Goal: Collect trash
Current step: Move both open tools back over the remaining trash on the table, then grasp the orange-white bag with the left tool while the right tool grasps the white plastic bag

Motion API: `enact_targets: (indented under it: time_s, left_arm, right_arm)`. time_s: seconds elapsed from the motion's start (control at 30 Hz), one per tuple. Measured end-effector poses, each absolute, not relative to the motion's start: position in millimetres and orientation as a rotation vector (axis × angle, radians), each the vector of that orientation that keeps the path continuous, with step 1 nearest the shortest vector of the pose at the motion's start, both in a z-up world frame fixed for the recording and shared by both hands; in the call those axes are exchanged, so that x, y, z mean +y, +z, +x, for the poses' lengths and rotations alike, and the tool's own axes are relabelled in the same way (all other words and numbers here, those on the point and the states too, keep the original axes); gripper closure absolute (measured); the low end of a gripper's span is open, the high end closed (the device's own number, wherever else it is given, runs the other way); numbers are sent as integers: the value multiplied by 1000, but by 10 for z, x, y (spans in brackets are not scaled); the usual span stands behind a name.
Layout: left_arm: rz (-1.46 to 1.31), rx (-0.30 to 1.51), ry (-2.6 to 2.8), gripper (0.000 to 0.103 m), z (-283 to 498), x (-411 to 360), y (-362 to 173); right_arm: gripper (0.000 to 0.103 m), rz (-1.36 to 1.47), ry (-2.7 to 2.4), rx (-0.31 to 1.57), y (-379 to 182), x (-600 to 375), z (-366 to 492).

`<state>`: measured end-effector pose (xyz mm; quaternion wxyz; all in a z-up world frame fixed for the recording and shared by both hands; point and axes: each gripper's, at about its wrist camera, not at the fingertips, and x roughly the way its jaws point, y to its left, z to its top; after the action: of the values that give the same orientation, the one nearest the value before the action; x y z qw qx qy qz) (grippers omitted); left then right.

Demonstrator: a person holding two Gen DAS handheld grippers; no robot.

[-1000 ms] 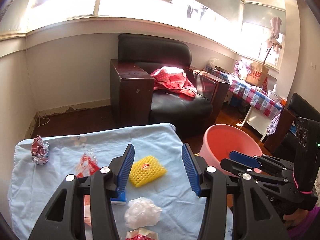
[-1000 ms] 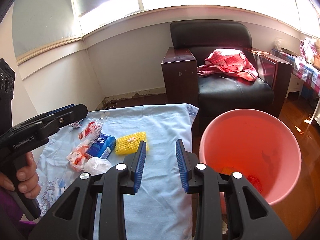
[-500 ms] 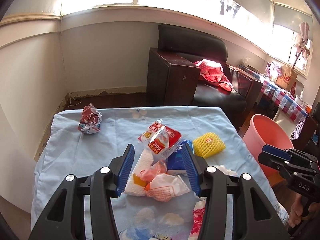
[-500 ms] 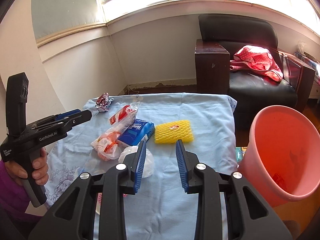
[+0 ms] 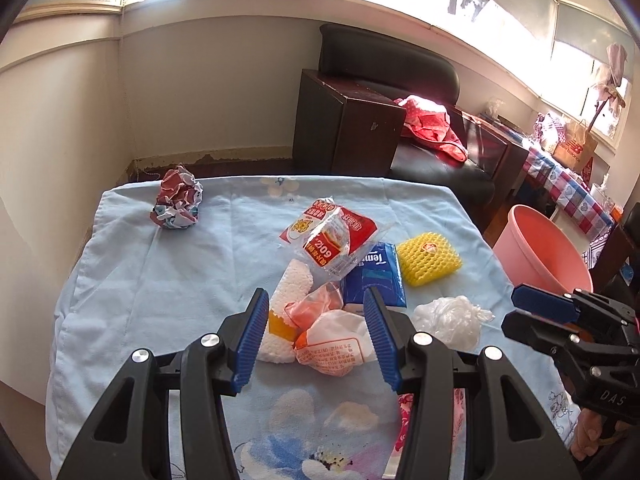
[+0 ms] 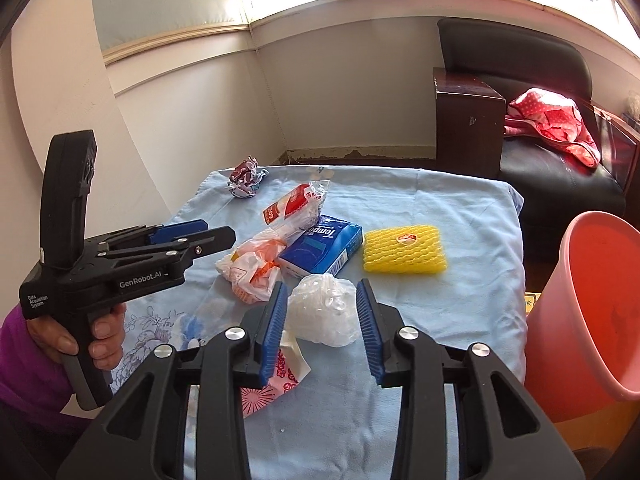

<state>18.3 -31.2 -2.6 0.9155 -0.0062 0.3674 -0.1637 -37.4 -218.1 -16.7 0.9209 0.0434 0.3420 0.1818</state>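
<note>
Trash sits heaped mid-table in the left wrist view: left gripper (image 5: 314, 334) spread wide, holding nothing, over an orange-white wrapper (image 5: 334, 344), with a blue tissue pack (image 5: 376, 276) and yellow foam net (image 5: 429, 258) behind. Right wrist view: right gripper (image 6: 322, 326) also gaping, straddling a clear plastic wad (image 6: 324, 312), pink bucket (image 6: 588, 312) off the table's right edge.
</note>
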Motion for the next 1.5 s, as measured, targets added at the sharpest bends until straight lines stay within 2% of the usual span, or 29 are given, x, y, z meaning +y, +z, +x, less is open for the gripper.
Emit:
enact_targets:
  time_s: [0.13,0.77,0.8,0.87,1.0,1.17,1.5]
  left_arm:
    - [-23,733,-371,54,276,-378,56]
    - [11,733,-413,54,731,-583,-282]
    - [8,730,-419,57,737,-579,-291]
    - [3,724,-420,60,748,-564,-313]
    - [-18,722,-421,84,789,-528,-361]
    - [-43,700,-435,101,871,-499,-388]
    - [28,648,-462,103,1022,-608,-300]
  right_arm:
    - [62,102,377,702,-185,-2186,-360]
    - [62,118,357,789,-537,-2000,-59]
    - [62,119,358,794,-540,-1993,-50]
    - [71,118,358,798,-546,-1978,-39]
    - [77,93,352,798,-544,-1944,-32]
    - [80,86,336,789,-505,-1957,-2]
    - [80,94,283,777,-454,-1974,76]
